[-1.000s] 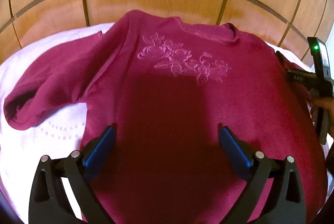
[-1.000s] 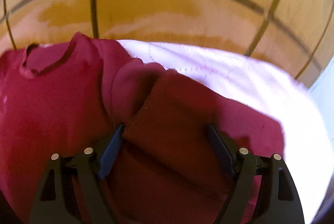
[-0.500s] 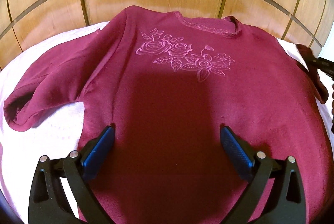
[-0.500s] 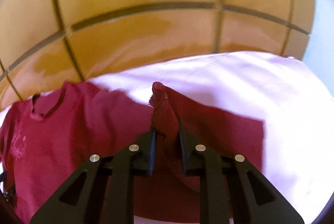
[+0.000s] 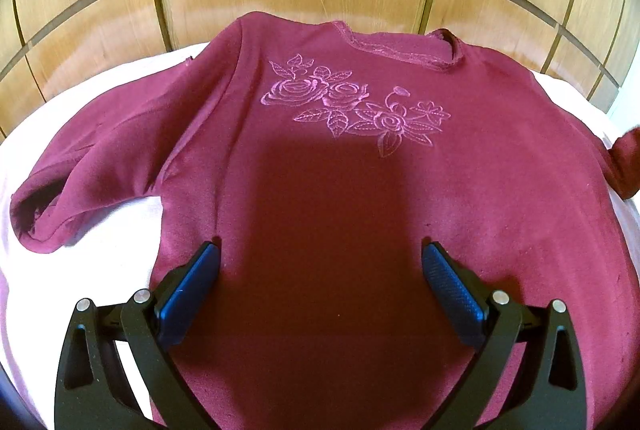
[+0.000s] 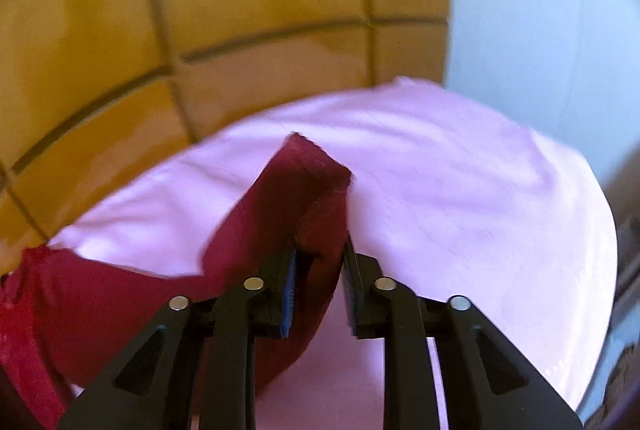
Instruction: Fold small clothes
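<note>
The soft red top (image 5: pixel 320 189) lies flat on the pink sheet (image 6: pixel 460 189), the left gripper (image 5: pixel 320 270) hangs wide above it, and the right gripper (image 6: pixel 320 254), its jaws opening a little, pinches the floppy sleeve end (image 6: pixel 304 181).

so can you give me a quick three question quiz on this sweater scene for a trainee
1. True or false: the left hand-held gripper is clamped on the sweater.
2. Which part of the garment sits between the right hand-held gripper's pads: A collar, B sleeve end, C hem?
3. What colour is the sheet under the sweater?

Key:
1. False; it stands wide open over the sweater's front.
2. B; its jaws are opening slightly, sleeve between them.
3. Pale pink.
</note>
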A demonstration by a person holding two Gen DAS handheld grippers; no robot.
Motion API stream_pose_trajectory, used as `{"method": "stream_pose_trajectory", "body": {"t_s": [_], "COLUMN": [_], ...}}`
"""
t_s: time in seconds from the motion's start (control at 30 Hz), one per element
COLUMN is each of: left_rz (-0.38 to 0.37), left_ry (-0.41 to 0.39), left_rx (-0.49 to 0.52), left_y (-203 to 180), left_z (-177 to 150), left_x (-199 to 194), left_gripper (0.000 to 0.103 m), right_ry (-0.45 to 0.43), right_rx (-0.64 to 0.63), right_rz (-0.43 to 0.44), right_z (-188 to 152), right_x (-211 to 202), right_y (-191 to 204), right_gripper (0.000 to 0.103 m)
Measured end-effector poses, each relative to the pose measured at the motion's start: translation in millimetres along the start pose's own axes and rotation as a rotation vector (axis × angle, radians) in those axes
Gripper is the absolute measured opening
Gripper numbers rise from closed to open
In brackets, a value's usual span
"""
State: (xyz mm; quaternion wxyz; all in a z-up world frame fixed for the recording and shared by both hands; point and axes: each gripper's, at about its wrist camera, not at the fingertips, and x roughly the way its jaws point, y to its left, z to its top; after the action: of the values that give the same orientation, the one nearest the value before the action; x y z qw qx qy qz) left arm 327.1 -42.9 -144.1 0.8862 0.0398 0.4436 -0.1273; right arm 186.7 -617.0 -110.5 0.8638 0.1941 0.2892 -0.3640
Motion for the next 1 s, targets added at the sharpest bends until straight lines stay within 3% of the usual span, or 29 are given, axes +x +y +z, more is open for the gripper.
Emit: {"method": "stream_pose_trajectory", "body": {"t_s": [0.03, 0.1, 0.13, 0.3, 0.47, 0.53, 0.67, 0.8, 0.9, 1.0], "left_rz": [0.0, 0.001, 0.001, 0.001, 0.001, 0.001, 0.002, 0.001, -0.007, -0.035], "left_ry": [0.001, 0.001, 0.001, 0.001, 0.0, 0.001, 0.001, 0.001, 0.007, 0.012], "left_rx": [0.001, 0.002, 0.002, 0.001, 0.001, 0.001, 0.0, -0.001, -0.006, -0.022], "left_y": [0.0, 0.0, 0.1, -0.1, 0.0, 0.0, -0.1, -0.2, 0.4, 4.2], "left_z": [0.2, 0.3, 0.3, 0.4, 0.3, 0.3, 0.2, 0.3, 0.8, 2.9], "left_x": [0.3, 0.2, 0.1, -0.3, -0.3, -0.2, 0.0, 0.0, -0.2, -2.8], "left_gripper": [0.101, 0.101, 0.101, 0.101, 0.101, 0.101, 0.101, 0.101, 0.101, 0.101], "right_ry": [0.033, 0.073, 0.077, -0.069, -0.188, -0.197, -0.119, 0.013, 0.114, 0.151], "right_rx": [0.021, 0.049, 0.064, 0.103, -0.003, -0.099, -0.269, -0.417, -0.498, -0.592], "right_rz": [-0.014, -0.044, -0.073, -0.073, 0.063, 0.162, 0.429, 0.576, 0.584, 0.489], "right_z": [-4.3, -12.8, -17.4, -22.1, -22.1, -27.8, -52.9, -90.8, -120.2, -142.5], "right_x": [7.0, 14.6, 15.7, -15.2, -54.9, -67.8, -78.9, -74.3, -60.3, -52.2], "right_y": [-8.5, -20.4, -24.0, -16.3, 48.1, 88.5, 170.4, 239.4, 277.3, 296.4], "right_gripper": [0.029, 0.055, 0.072, 0.074, 0.076, 0.079, 0.079, 0.079, 0.079, 0.079]}}
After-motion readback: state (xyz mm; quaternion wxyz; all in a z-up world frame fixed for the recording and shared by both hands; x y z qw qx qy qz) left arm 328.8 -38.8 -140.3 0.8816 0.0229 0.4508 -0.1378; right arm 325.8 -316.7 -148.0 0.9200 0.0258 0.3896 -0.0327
